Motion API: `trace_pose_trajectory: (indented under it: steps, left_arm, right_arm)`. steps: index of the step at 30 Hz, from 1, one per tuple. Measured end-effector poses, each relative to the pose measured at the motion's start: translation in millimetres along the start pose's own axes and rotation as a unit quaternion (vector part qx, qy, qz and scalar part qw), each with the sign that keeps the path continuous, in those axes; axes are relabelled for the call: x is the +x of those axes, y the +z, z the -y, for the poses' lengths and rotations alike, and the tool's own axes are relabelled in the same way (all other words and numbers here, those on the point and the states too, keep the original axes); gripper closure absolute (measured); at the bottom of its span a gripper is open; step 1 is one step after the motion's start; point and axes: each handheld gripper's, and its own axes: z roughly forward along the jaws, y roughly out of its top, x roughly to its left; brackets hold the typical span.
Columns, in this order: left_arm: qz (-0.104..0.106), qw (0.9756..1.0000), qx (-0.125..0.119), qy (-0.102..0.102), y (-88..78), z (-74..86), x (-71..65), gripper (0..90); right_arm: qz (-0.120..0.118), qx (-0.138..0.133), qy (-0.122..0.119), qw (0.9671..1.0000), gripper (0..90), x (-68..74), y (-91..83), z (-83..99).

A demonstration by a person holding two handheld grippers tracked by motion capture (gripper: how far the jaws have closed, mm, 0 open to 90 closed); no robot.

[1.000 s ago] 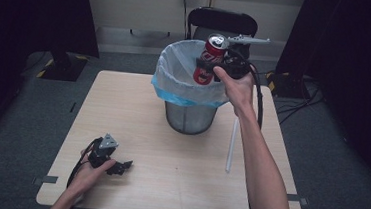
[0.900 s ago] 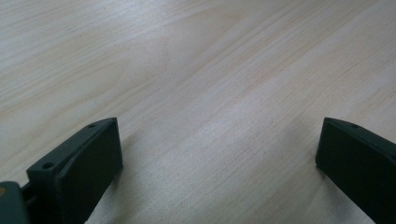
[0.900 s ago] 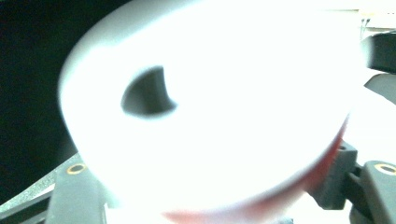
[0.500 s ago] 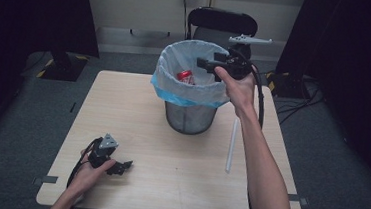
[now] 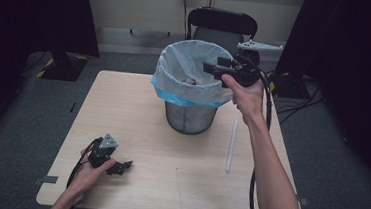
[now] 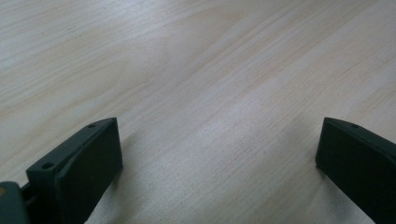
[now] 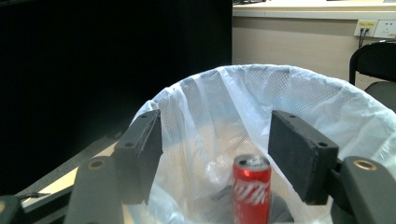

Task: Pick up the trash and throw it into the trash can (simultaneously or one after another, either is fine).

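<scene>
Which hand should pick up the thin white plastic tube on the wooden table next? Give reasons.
Right. The thin white plastic tube lies on the right gripper's side, beside that forearm. Its jaws, which have just been closing partway, hold nothing. The left gripper rests open at the table's near-left corner.

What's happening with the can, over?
Right tool open over the bin, jaws just closing, nothing between them. Can upright inside the bin. Left tool open on the table. Nothing in the way.

Right tool (image 5: 215, 67) raised, jaws apart and just closing, left tool (image 5: 121, 166) resting open.
</scene>
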Motion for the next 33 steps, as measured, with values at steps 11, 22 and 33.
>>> trace_pose_trajectory:
  steps: [11,22,33]
  left_arm:
    - [0.000,1.0000,0.001,0.002,-0.1,0.0,0.3,0.0]
    - [0.000,1.0000,0.001,0.002,-0.1,0.0,0.3,0.0]
    - [0.000,1.0000,0.000,0.000,0.0,0.0,0.0,0.0]
  right_arm:
    - [0.000,-0.015,-0.003,0.9999,31.2,-2.5,-28.9,11.2]
    - [0.008,-0.022,-0.012,0.9997,29.5,1.5,-54.9,30.6]
    - [0.023,-0.012,-0.015,0.9996,32.2,-1.9,-78.3,58.2]
